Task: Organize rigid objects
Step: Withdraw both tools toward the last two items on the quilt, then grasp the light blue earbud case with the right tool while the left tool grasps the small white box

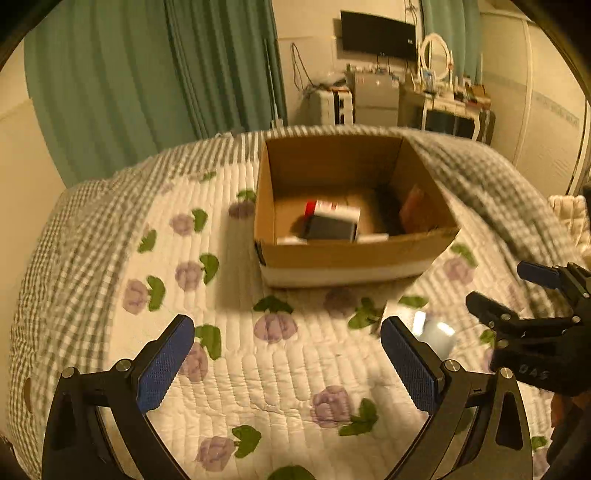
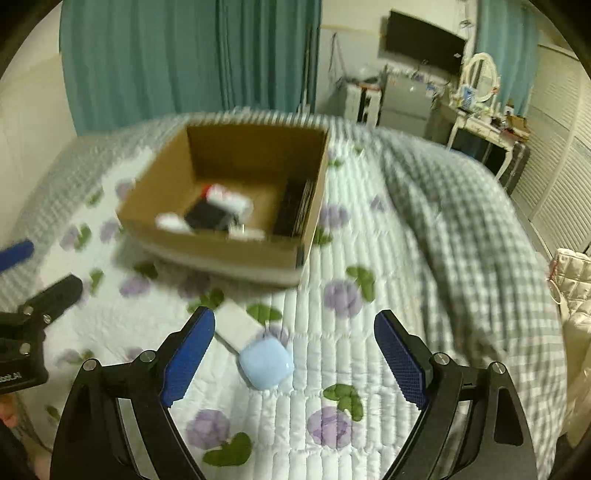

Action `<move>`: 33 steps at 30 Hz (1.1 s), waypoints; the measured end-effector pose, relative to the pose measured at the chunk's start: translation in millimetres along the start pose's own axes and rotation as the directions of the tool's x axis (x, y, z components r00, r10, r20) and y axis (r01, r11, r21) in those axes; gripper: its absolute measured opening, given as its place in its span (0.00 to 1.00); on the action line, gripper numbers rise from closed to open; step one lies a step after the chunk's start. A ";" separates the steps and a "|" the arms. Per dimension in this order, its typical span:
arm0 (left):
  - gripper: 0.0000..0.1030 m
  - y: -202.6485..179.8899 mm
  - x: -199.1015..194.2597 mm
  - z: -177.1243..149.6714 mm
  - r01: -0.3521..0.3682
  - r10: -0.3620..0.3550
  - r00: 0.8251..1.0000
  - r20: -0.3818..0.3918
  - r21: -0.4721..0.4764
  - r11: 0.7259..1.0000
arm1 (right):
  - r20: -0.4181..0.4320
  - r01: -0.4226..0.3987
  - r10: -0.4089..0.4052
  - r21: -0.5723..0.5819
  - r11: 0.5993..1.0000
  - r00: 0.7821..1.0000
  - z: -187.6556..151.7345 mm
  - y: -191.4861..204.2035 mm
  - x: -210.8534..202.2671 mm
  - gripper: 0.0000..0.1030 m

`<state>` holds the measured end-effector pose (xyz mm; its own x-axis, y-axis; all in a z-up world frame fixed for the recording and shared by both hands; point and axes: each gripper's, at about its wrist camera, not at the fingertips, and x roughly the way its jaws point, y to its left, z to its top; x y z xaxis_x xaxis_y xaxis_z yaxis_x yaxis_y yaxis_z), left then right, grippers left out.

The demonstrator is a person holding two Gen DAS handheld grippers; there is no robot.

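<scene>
An open cardboard box [image 1: 351,254] stands on the bed; it also shows in the right wrist view [image 2: 221,254]. Inside lie a black-and-white box with a red end [image 1: 332,219], a reddish item [image 1: 415,208] against the right wall and other small boxes. A light blue rounded case [image 2: 266,363] and a flat white box [image 2: 236,325] lie on the quilt between my right gripper's [image 2: 295,332] open fingers. In the left wrist view the case [image 1: 437,334] shows just right of my open, empty left gripper [image 1: 288,336]. The right gripper [image 1: 506,291] shows there at far right.
The bed has a white quilt with purple flowers [image 1: 275,326] and a grey checked blanket [image 2: 461,221] bunched on the right. Green curtains [image 1: 147,74], a TV [image 1: 378,35] and a cluttered dresser [image 1: 443,103] stand beyond the bed. A white quilted bag [image 2: 576,277] sits at far right.
</scene>
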<state>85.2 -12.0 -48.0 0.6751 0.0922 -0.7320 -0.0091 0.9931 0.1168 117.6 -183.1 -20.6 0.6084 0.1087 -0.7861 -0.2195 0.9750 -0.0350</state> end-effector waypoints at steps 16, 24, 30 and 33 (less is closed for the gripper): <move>1.00 -3.6 50.8 -18.0 0.041 -0.042 0.991 -0.128 -0.016 0.999 | -0.230 -0.039 0.008 -0.131 0.991 0.973 -50.3 30.5 103.6 0.53; 1.00 -36.3 32.2 -1.3 0.009 -0.015 0.993 -0.121 -0.049 0.999 | -0.083 0.004 -0.005 -0.010 1.000 0.997 -21.1 -7.5 51.5 0.53; 1.00 -70.8 49.0 5.9 0.039 -0.050 0.985 -0.167 -0.068 0.997 | -0.046 0.017 -0.011 0.136 0.991 0.999 -11.1 -55.4 32.1 0.53; 1.00 -87.5 67.9 4.7 0.041 -0.057 0.971 -0.230 -0.073 0.997 | -0.099 0.057 -0.039 0.188 0.981 0.994 -13.3 -71.8 43.5 0.53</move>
<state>135.3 -93.0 -104.7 0.4863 0.0498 -0.8723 -0.0348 0.9987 0.0376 149.8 -251.0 -60.5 0.5379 0.0511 -0.8415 -0.0372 0.9986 0.0369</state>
